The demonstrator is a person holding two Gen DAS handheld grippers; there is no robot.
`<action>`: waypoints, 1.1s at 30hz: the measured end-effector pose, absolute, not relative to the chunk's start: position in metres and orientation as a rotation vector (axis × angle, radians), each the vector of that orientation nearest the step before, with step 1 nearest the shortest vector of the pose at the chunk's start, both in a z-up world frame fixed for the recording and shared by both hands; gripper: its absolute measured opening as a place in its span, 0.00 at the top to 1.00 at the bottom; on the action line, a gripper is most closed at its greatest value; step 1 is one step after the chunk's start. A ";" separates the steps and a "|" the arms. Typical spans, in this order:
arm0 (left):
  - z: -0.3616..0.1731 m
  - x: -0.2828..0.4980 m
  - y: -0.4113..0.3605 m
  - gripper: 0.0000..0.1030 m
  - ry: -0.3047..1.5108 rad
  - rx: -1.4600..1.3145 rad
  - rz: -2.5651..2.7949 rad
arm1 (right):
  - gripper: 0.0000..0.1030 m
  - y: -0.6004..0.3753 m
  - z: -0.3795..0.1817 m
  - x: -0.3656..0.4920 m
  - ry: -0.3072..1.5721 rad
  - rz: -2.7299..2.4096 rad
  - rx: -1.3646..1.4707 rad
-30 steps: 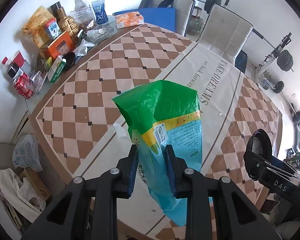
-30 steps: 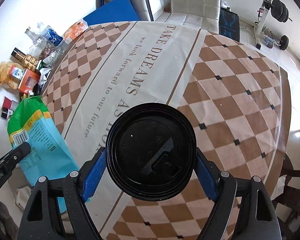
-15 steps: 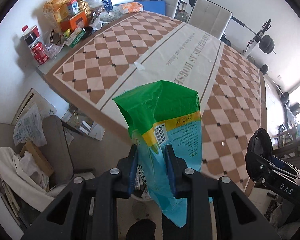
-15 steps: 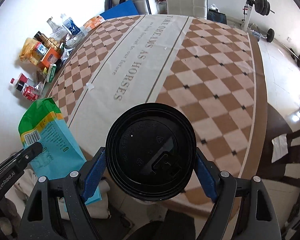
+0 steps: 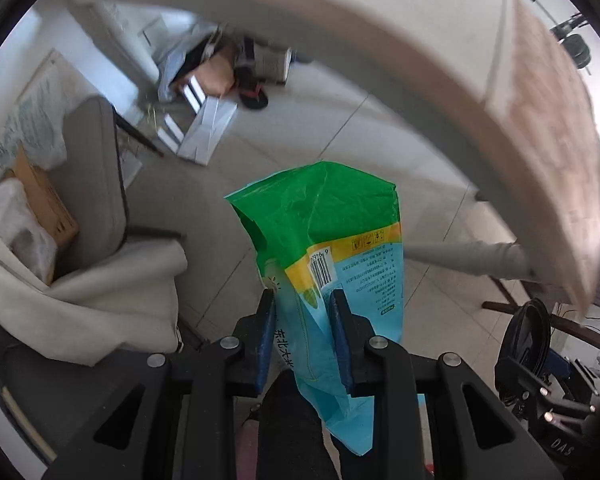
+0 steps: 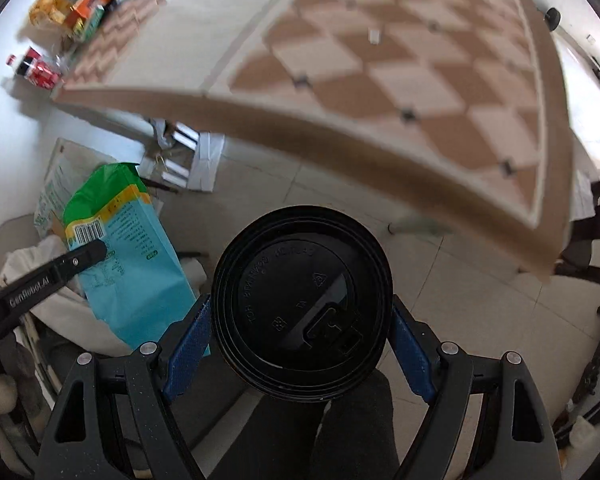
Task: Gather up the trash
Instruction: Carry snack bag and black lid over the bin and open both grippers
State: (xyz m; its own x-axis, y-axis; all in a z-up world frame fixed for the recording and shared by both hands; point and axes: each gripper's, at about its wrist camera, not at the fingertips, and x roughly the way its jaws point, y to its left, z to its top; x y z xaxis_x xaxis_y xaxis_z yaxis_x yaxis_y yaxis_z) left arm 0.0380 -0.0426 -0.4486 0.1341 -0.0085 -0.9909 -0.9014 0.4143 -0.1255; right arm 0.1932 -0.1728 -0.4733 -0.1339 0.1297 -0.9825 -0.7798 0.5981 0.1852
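My left gripper (image 5: 302, 312) is shut on a green, yellow and light-blue plastic bag (image 5: 332, 240) and holds it in the air over the tiled floor. The bag also shows at the left of the right wrist view (image 6: 128, 256). My right gripper (image 6: 302, 332) is shut on a cup with a black lid (image 6: 302, 300); the lid faces the camera and hides the cup's body. This cup also shows at the lower right of the left wrist view (image 5: 526, 344). Both grippers are off the table, below its edge.
The checkered table (image 6: 400, 80) arcs across the top of both views, its edge (image 5: 380, 48) overhead. Bottles and packages (image 6: 76, 4) stand at its far left. A chair with white cloth (image 5: 88, 216) stands left. Boxes and a sandal (image 5: 252, 96) lie under the table.
Both grippers have pulled back off the table and tilted down toward the floor, carrying the bag and the cup. Their grips are unchanged.
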 end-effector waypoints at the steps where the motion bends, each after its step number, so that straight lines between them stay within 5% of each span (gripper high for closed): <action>1: -0.470 0.038 -0.041 0.77 1.292 -0.947 0.810 | 0.18 -0.175 -0.493 0.190 1.521 0.856 -0.590; 12: -0.718 0.072 -0.014 0.75 1.458 -1.144 0.676 | 0.18 -0.164 -0.727 0.192 1.638 0.852 -0.667; 18: -0.786 0.083 -0.007 0.68 1.513 -1.187 0.630 | 0.17 -0.140 -0.825 0.206 1.697 0.859 -0.680; 20: -0.792 0.081 -0.004 0.53 1.514 -1.183 0.642 | 0.16 -0.133 -0.852 0.206 1.730 0.874 -0.680; 22: -0.793 0.077 -0.001 0.24 1.488 -1.184 0.658 | 0.14 -0.126 -0.873 0.206 1.756 0.885 -0.666; 26: -0.790 0.066 0.002 0.18 1.480 -1.162 0.696 | 0.11 -0.113 -0.900 0.201 1.789 0.902 -0.658; 28: -0.786 0.063 0.002 0.00 1.492 -1.131 0.717 | 0.04 -0.109 -0.903 0.200 1.791 0.900 -0.663; 33: -0.768 0.053 -0.001 0.00 1.476 -1.070 0.783 | 0.00 -0.099 -0.893 0.197 1.776 0.901 -0.647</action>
